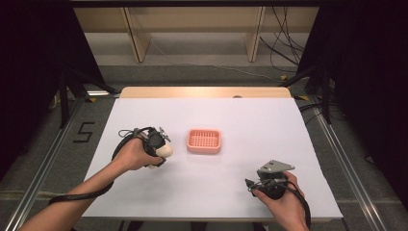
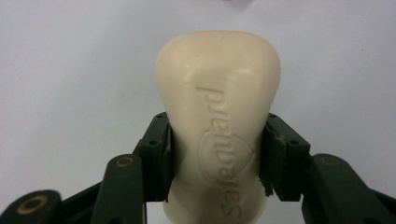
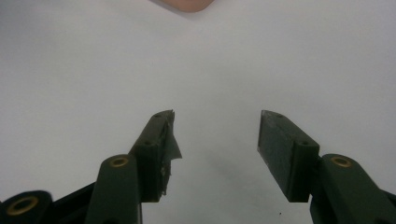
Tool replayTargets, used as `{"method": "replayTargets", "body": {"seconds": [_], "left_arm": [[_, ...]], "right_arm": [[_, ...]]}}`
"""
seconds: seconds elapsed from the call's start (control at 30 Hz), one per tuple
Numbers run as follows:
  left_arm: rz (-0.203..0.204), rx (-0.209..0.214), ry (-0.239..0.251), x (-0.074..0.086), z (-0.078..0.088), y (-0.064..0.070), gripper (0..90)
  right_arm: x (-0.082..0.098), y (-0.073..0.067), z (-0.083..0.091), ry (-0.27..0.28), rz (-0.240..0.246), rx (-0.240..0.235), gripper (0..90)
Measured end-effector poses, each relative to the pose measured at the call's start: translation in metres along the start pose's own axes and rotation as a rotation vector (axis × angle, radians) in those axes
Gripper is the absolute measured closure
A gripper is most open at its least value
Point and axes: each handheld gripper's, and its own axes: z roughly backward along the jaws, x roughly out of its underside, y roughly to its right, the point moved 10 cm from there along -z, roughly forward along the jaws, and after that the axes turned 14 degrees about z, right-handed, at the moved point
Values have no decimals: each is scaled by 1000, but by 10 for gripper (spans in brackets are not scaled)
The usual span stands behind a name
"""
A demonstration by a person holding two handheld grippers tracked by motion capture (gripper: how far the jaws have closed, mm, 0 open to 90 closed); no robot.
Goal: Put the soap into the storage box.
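One soap bar [image 2: 218,121] (cream), one tray [image 1: 204,141]

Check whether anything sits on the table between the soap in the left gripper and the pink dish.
Nothing visible does. The left gripper is shut on the soap just left of the pink dish, with bare white table between them. The right gripper, open, is well off toward the near right.

A table [image 1: 207,192] carries a soap dish [image 1: 204,141] near its middle. Just left of the dish, a bar of soap [image 1: 163,152] sits between the jaws of the left gripper [image 1: 156,144], toward the table's left edge. The right gripper [image 1: 269,183] is near the front right corner, well apart from the dish, with nothing between its parted jaws.
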Motion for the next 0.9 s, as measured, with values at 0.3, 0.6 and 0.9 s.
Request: {"method": "replayTargets", "body": {"seconds": [0.3,0.6,0.9], "left_arm": [[-27,0,12,-6,-1,2,497],[-40,-5,23,-13,-1,5,497],[-55,-6,32,-17,-2,7,497]], "right_arm": [[-2,3,0,26,19,7,465],[-2,2,0,25,12,5,464],[-2,2,0,25,11,4,464]]}}
